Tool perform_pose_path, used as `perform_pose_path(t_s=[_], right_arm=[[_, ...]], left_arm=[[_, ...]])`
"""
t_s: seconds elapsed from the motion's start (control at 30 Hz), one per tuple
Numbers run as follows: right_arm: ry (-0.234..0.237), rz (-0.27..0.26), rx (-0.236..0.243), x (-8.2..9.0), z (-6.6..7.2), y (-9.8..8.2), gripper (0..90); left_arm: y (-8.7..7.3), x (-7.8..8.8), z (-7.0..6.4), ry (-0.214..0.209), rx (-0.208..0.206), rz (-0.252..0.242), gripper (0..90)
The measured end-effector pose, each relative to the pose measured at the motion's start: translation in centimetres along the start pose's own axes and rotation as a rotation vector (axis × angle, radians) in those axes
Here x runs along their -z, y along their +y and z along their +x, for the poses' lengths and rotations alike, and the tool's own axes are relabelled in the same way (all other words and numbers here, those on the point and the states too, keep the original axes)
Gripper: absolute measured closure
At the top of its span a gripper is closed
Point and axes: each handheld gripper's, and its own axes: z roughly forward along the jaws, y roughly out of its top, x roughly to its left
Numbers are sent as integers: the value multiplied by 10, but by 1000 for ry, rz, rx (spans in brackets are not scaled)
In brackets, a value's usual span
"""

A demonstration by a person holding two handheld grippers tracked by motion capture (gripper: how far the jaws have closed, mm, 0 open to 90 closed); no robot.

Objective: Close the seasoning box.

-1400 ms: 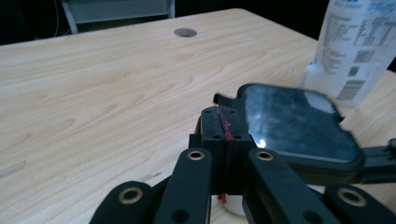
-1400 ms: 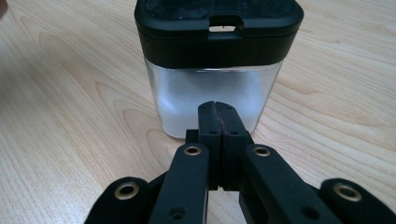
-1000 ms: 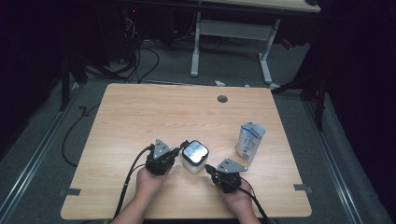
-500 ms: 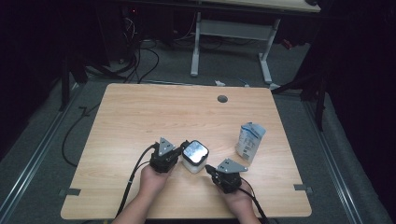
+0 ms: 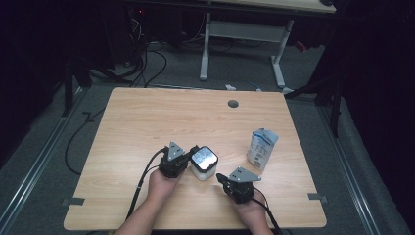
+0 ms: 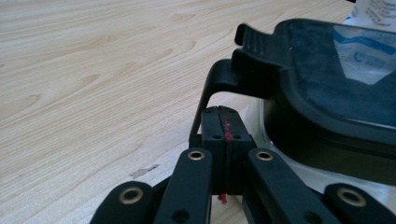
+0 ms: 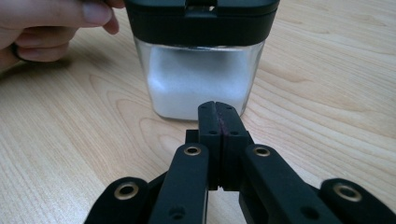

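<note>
Tabletop (image 5: 147,122): pale wood, mostly bare; both grippers work at its near edge, with the jar between them.

Pouch (image 5: 262,148): white and blue, standing upright well off beyond the right gripper's jaws; not part of this step, so keep any sweep away from it.

Jar (image 5: 203,164): square clear container with a black lid (image 6: 336,79), holding white powder or grains. It stands upright on the tabletop, just ahead of the right jaws and beside the left jaws.

Left gripper (image 6: 219,126): jaws clenched flat on each other, nothing between them. Tips sit right under the lid's flip tab (image 6: 254,42), by the jar's corner.

Right gripper (image 7: 218,119): jaws also pressed together, empty. They point straight at the lower glass wall (image 7: 201,79), near but apart.

Hand (image 7: 51,23): the left hand's fingers show in the right gripper view, up beside the lid's edge.

Step in hand (judgement): likely opening the lid, with the left tips set to pry the tab and the right bracing.

How to do it well: part the right jaws and clamp the glass low first, or at least press against it, so the jar cannot slide or tip. Then lift the left tips slowly under the tab, without jerking.

Risk: a light jar, pushed high, may topple and spill.
</note>
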Motion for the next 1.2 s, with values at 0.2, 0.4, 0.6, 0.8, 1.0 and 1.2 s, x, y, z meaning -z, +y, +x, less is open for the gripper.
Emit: perform_pose_path(t_s=[0.2,0.4,0.6,0.8,1.0,1.2], right_arm=[[-4,5,-2,0,-1,-1,899],[-13,7,-4,-1,-2,-1,900],[-42,-2,-17,-4,-7,4,900],[-99,-27,-31,-9,-19,13,900],[-104,-9,-40,-20,-25,17,900],[-92,-14,-9,-23,-18,21,900]], left_arm=[[-3,-11,6,-8,-1,1,900],[1,-11,9,1,-8,3,892],[-4,25,26,56,-14,-7,824],[-20,69,45,131,3,-5,679],[-37,96,56,160,23,-23,604],[-48,105,59,166,36,-28,574]])
